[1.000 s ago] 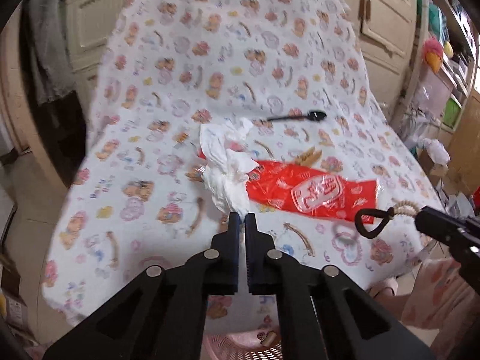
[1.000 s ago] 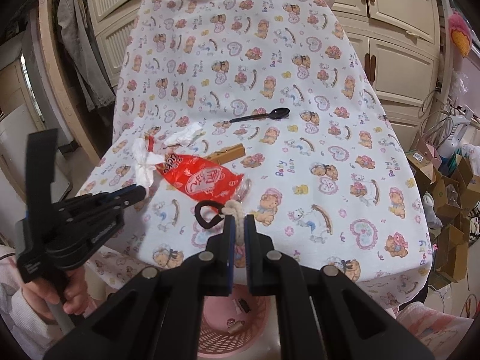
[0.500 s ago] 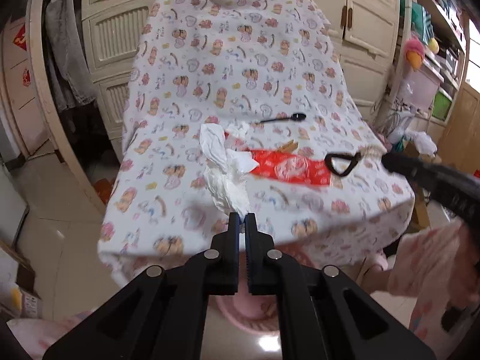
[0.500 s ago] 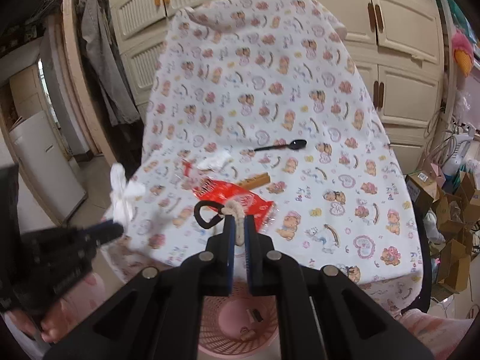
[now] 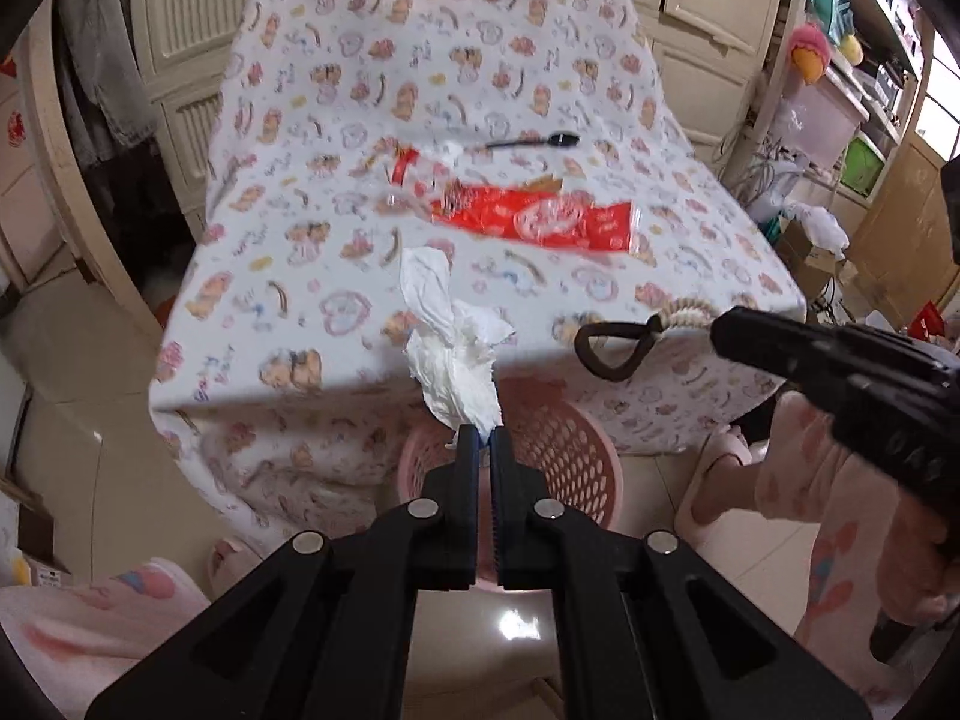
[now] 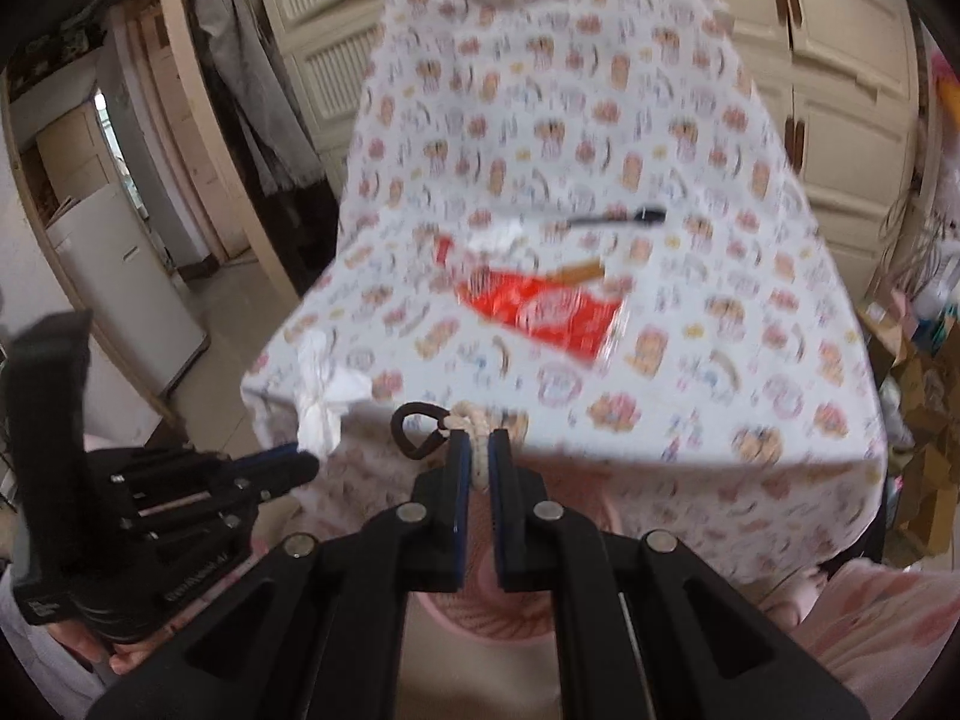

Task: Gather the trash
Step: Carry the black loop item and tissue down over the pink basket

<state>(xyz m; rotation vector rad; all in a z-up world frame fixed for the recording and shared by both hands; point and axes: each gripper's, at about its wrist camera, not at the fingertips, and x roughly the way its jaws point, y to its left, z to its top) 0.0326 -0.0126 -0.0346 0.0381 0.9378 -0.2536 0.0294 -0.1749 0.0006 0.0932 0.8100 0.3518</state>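
My left gripper (image 5: 485, 435) is shut on a crumpled white tissue (image 5: 450, 336) and holds it in the air above a pink mesh basket (image 5: 558, 450) that stands on the floor in front of the table. My right gripper (image 6: 474, 441) is shut on a cream rope piece with a dark loop (image 6: 420, 429), also off the table's front edge above the basket (image 6: 480, 618). The rope piece (image 5: 624, 342) and right gripper (image 5: 720, 327) show at the right of the left wrist view. The tissue (image 6: 321, 390) and left gripper (image 6: 309, 465) show at the left of the right wrist view.
On the bear-print tablecloth (image 5: 336, 222) lie a red wrapper (image 5: 540, 219), a black spoon (image 5: 540, 141), a brown stick (image 6: 579, 270), a small white tissue scrap (image 6: 495, 237) and a small red-and-clear wrapper (image 5: 405, 171). Cupboards (image 6: 840, 60) stand behind. Cardboard boxes (image 6: 924, 384) crowd the right.
Both grippers have pulled back off the table and lowered, each still shut on its item. The basket has come into fuller view below them.
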